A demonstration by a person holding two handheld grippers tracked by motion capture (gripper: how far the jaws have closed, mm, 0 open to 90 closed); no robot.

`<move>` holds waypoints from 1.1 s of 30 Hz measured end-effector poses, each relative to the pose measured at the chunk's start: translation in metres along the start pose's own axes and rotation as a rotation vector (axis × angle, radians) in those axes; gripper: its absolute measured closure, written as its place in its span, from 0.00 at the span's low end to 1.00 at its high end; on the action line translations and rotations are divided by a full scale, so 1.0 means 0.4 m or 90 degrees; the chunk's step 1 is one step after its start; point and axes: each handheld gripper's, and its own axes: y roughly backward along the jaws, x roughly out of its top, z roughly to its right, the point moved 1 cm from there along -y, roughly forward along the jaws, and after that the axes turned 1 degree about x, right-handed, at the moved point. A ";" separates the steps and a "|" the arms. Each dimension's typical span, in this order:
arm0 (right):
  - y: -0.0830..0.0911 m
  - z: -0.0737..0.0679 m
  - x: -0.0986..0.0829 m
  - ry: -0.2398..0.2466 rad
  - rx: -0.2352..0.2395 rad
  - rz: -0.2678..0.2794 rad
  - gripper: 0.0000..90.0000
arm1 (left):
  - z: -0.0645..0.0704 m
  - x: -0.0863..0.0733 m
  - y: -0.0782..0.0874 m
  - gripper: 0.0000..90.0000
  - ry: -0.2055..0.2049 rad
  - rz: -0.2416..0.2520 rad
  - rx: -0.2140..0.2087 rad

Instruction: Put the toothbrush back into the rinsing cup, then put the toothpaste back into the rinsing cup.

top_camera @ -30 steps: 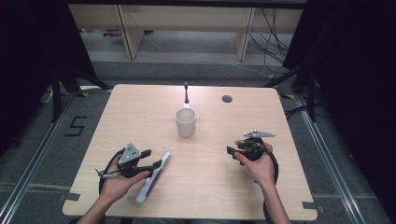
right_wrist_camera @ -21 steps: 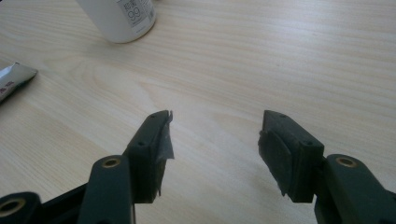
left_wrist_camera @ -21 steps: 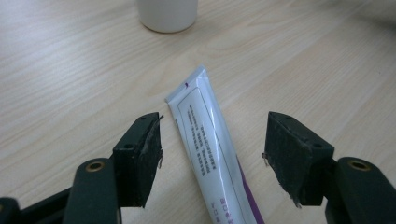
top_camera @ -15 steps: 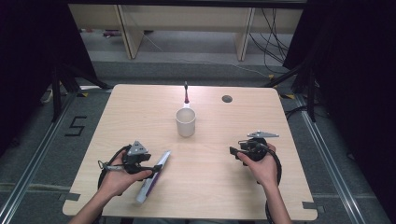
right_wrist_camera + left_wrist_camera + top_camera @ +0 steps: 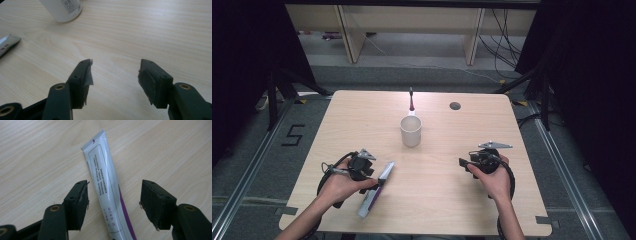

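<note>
White and purple, the tube [image 5: 107, 192] lies flat on the tabletop [image 5: 175, 150] between the left claw's [image 5: 113, 203] spread jaws, untouched. The right claw [image 5: 115, 82] is spread too, holding nothing, well apart from it.

"5" on floor [image 5: 292, 135]; "86" on cup [image 5: 65, 8]

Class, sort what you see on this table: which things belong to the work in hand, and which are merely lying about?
In the work:
- left gripper, jaws open either side of the tube
- white and purple tube, flat on the table

Lying about:
- white cup
- small dark upright object behind the cup
- right gripper, open over bare wood
</note>
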 end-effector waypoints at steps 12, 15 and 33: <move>-0.005 0.009 0.003 0.003 -0.007 -0.010 0.49 | 0.008 0.011 -0.004 0.44 0.002 -0.022 0.000; 0.003 0.009 0.005 0.010 -0.023 -0.016 0.49 | 0.010 0.015 -0.005 0.44 -0.002 -0.043 -0.005; 0.005 0.010 0.012 0.005 -0.005 -0.013 0.49 | 0.016 0.075 -0.024 0.52 -0.008 -0.179 0.009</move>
